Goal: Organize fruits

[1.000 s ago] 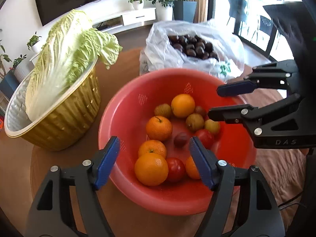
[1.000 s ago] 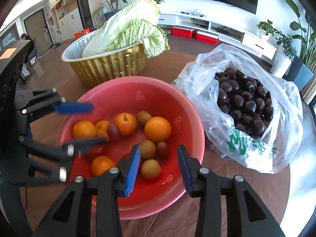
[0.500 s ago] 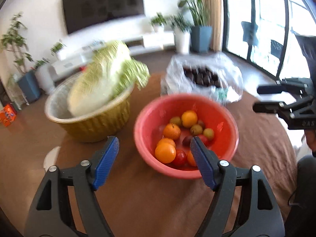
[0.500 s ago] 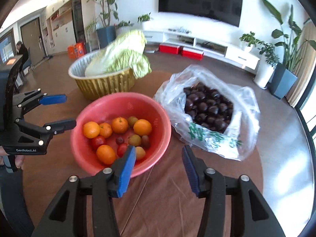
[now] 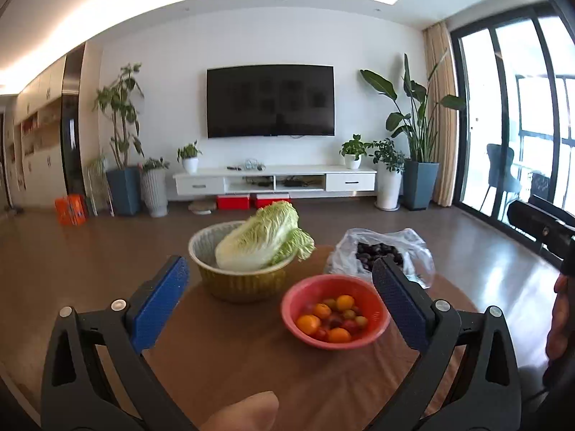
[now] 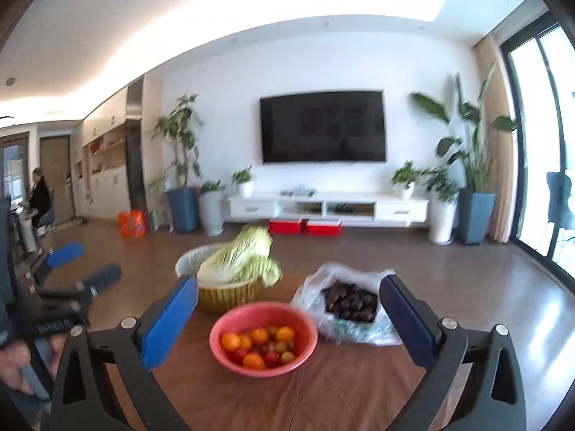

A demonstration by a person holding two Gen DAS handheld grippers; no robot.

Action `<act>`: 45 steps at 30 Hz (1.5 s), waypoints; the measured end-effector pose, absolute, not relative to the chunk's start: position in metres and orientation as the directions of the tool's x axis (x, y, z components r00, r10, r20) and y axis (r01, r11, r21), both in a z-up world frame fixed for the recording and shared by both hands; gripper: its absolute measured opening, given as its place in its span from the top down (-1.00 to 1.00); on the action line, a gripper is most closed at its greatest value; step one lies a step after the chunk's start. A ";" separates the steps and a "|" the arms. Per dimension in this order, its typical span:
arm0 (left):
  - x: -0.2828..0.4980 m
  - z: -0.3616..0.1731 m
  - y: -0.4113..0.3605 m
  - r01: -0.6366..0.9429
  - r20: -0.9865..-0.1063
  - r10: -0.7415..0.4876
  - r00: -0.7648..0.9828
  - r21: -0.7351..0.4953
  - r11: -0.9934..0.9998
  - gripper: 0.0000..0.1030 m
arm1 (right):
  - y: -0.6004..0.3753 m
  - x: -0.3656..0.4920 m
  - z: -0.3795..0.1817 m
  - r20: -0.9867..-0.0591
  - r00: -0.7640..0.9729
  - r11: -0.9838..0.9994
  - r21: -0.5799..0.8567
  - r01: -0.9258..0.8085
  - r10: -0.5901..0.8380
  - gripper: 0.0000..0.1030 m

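Red plastic bowl (image 6: pixel 230 353) sits mid-table (image 6: pixel 341 388) w/ the fruits (image 6: pixel 261 345) piled inside: approx 5 oranges plus a mix of small red and greenish ones (too small and blurred to count exactly). One bag of dark cherries (image 6: pixel 350 301) lies just beside it on the right, one gold basin (image 5: pixel 235 283) w/ one cabbage (image 5: pixel 258 240) behind. Left hand-held gripper (image 5: pixel 280 305) and right hand-held gripper (image 6: pixel 287 323) are both opening, jaws spread wide w/ nothing between them, well back from the table. Judging by that, the bowl part looks done; cherries are still in the bag, so maybe more remains
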State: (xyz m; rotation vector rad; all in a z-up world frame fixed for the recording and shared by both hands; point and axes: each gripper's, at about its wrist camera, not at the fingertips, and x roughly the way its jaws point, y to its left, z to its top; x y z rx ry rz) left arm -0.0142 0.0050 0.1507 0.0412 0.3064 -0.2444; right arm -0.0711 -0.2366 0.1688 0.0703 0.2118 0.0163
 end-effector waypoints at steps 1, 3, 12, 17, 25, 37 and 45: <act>-0.016 0.150 0.004 0.236 -0.320 -0.223 0.921 0.000 0.972 -1.00 | -0.236 -0.076 0.173 -0.202 0.979 0.996 0.085 0.005 0.013 -1.00; -0.019 0.146 0.000 0.195 -0.350 -0.183 0.919 -0.003 0.981 -1.00 | -0.235 -0.083 0.175 -0.196 0.980 0.994 0.090 0.053 -0.035 -1.00; -0.022 0.102 -0.007 0.151 -0.503 -0.148 0.851 -0.035 0.988 -1.00 | -0.229 -0.085 0.133 -0.373 0.919 0.982 0.081 0.170 -0.128 -1.00; -0.009 0.066 -0.017 0.161 -0.578 -0.151 0.802 -0.035 0.986 -1.00 | -0.224 -0.074 0.104 -0.498 0.855 0.980 0.047 0.193 -0.145 -1.00; 0.012 0.023 -0.017 0.135 -0.656 -0.128 0.743 -0.041 0.990 -1.00 | -0.226 -0.063 0.074 -0.601 0.783 0.973 0.038 0.229 -0.161 -1.00; 0.029 -0.011 -0.016 0.122 -0.712 -0.091 0.696 -0.007 0.993 -1.00 | -0.217 -0.045 0.049 -0.688 0.713 0.979 0.021 0.205 -0.135 -1.00; 0.029 -0.020 -0.021 0.137 -0.728 -0.088 0.680 0.009 0.990 -1.00 | -0.213 -0.043 0.039 -0.715 0.691 0.982 0.032 0.188 -0.109 -1.00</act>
